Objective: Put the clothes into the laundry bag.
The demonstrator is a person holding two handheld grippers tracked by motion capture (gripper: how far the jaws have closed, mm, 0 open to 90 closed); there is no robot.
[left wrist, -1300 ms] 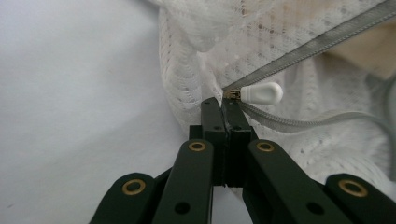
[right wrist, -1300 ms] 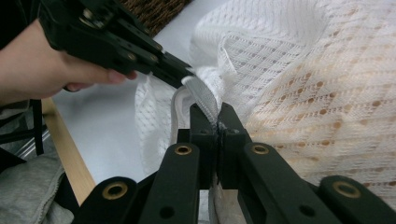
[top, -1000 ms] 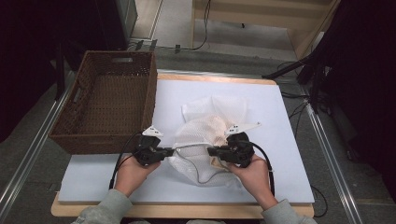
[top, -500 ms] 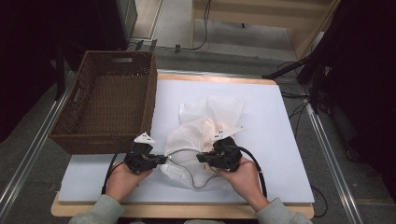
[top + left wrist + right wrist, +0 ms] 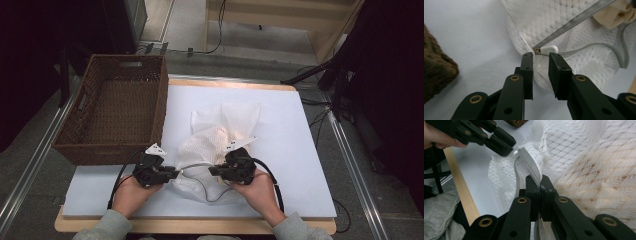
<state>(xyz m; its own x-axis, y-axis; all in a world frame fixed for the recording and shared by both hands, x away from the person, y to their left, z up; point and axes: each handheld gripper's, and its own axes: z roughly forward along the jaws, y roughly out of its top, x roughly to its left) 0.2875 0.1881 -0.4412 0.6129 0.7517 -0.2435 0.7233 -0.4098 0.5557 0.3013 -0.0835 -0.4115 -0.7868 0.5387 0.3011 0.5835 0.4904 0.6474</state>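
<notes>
The white mesh laundry bag (image 5: 215, 145) lay mid-desk beside the brown wicker basket (image 5: 112, 112). The right tongs (image 5: 540, 185) were clenched on its grey zipper tape (image 5: 530, 163); the left tongs (image 5: 540, 58), released, straddled the white teardrop zipper pull (image 5: 549, 49). Zipping seemed underway; next, pinch that pull and draw it along.

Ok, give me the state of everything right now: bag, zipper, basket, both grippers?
Mesh bag: lying crumpled on the table, something beige inside.
Zipper: partly open, white pull at the left gripper's tips.
Basket: upright, empty.
Left gripper: open.
Right gripper: shut on the zipper tape.
</notes>
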